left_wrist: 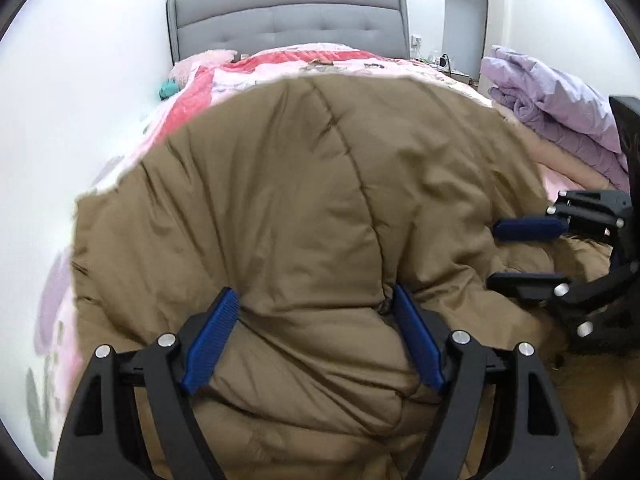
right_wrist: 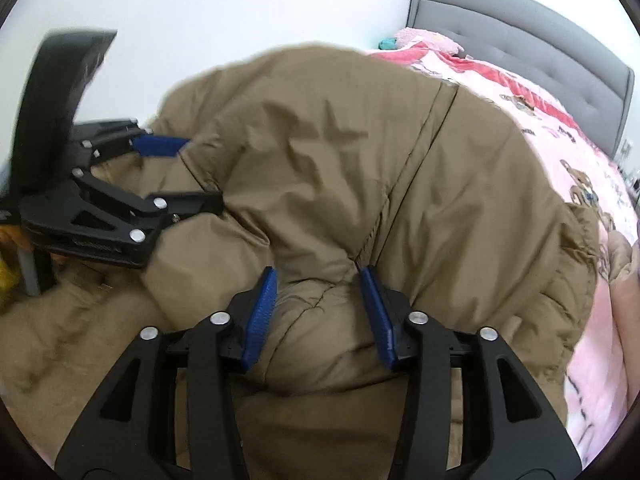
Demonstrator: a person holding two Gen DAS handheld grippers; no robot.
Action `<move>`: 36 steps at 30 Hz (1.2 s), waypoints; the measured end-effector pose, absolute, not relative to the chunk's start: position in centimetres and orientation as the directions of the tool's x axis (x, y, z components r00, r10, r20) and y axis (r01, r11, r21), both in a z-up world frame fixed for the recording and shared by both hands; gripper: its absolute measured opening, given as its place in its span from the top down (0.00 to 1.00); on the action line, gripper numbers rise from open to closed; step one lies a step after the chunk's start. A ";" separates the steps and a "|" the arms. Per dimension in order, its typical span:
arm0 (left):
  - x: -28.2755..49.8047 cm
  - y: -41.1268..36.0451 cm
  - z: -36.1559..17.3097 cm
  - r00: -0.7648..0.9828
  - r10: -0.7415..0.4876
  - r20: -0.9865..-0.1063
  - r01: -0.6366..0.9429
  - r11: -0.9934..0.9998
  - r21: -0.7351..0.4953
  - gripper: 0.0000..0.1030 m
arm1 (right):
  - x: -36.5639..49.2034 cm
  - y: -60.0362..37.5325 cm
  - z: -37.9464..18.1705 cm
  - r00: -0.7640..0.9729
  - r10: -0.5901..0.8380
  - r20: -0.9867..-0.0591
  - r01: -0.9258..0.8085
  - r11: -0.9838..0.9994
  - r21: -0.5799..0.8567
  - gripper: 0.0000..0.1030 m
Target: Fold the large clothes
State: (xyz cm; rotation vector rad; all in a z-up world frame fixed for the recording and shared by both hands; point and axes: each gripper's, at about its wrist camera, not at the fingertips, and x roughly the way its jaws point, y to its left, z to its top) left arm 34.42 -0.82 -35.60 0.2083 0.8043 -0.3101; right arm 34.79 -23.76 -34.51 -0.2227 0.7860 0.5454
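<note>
A large brown padded jacket (left_wrist: 304, 184) lies bunched on the bed and fills both views, with a seam running down its middle. My left gripper (left_wrist: 316, 296) stands open, wide, its blue pads (left_wrist: 212, 344) on either side of a puffy fold of the jacket. The right wrist view shows that same left gripper (right_wrist: 204, 172) from the side at the left, straddling the jacket (right_wrist: 360, 152). My right gripper (right_wrist: 318, 276) is open too, less wide, with a ridge of jacket fabric bulging between its pads (right_wrist: 260, 320). In the left wrist view the right gripper (left_wrist: 496, 254) sits at the right edge.
The bed carries a pink and red patterned blanket (left_wrist: 280, 68) under the jacket, with a grey padded headboard (left_wrist: 288, 20) behind. A crumpled lilac quilt (left_wrist: 560, 108) lies on the right side of the bed. A white wall runs along the left.
</note>
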 end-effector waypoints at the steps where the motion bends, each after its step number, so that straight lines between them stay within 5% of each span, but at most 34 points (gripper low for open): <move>1: 34.0 -0.6 -34.7 0.670 -0.193 -0.716 0.348 0.935 0.073 0.22 | 34.4 -24.1 -33.5 0.597 0.389 -0.702 -0.541 0.841 0.006 0.51; 8: 35.1 1.9 -28.9 0.776 -0.205 -0.596 0.317 0.945 0.087 0.10 | 34.9 -27.6 -27.7 0.825 0.260 -0.502 -0.375 0.916 -0.142 0.44; 14: 40.1 3.3 -33.5 0.625 -0.221 -0.749 0.405 0.912 0.068 0.10 | 39.5 -27.5 -32.1 0.753 0.194 -0.628 -0.416 0.881 -0.226 0.49; 36: 39.8 3.9 -38.2 0.648 -0.225 -0.728 0.374 0.926 0.046 0.09 | 40.4 -30.5 -38.7 0.664 0.295 -0.687 -0.418 0.908 -0.014 0.49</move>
